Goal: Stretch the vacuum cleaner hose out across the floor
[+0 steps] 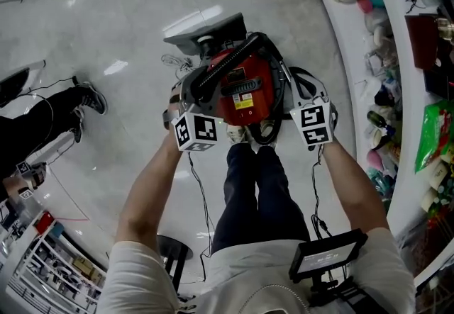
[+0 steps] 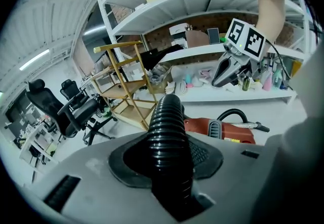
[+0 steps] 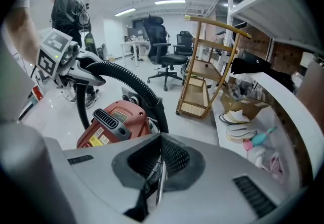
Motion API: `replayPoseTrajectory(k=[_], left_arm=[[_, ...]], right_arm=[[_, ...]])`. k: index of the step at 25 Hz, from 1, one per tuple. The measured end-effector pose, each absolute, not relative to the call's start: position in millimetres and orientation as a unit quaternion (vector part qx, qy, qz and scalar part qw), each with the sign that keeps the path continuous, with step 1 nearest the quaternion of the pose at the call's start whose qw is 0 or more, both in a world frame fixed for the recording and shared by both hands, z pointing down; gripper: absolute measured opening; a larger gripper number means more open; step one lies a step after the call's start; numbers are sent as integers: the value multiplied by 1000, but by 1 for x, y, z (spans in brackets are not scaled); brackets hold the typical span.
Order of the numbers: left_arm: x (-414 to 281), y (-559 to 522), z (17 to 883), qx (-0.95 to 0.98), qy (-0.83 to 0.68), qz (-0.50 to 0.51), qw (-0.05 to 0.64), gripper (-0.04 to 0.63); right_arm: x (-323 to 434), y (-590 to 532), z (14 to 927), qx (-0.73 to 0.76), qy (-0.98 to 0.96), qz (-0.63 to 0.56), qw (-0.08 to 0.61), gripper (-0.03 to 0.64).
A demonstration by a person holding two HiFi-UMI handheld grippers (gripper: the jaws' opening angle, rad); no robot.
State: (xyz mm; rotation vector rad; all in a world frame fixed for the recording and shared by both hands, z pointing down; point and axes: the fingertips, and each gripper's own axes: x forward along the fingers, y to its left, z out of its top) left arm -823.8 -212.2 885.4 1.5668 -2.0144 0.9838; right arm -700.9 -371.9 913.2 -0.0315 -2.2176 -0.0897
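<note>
- Vacuum cleaner hose (image 1: pixel 225 64), black and ribbed, slants across the red vacuum cleaner (image 1: pixel 245 93) on the floor (image 1: pixel 120 29), upper centre of the head view.
- Left gripper (image 3: pixel 90 72) clamps the hose between its jaws.
- Right gripper (image 3: pixel 158 170) has its jaws pressed together.

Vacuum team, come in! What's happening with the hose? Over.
Left gripper shut on hose. Right gripper shut. Hose bunched at vacuum, not stretched. Wooden rack ahead.

The hose (image 2: pixel 166 117) is lost from sight inside the left tool (image 2: pixel 168 160), and the edge crops a bystander (image 1: pixel 50 118).
</note>
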Motion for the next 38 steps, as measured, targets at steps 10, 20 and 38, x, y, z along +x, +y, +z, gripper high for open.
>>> replayPoseTrajectory(k=[10,20,38], left_arm=[[-767,-188,855,567,-719,350,199,147],[-725,-176,822,567,-729,338,182,147],[-645,-186,706,597,-719,329,133,147]], right_arm=[[-674,-373,899,-41,-885,-57,461,-3],[-681,-357,894,-85,-886,-85,448,-3],[-643,-322,866,-135,-876,-113,448,59]])
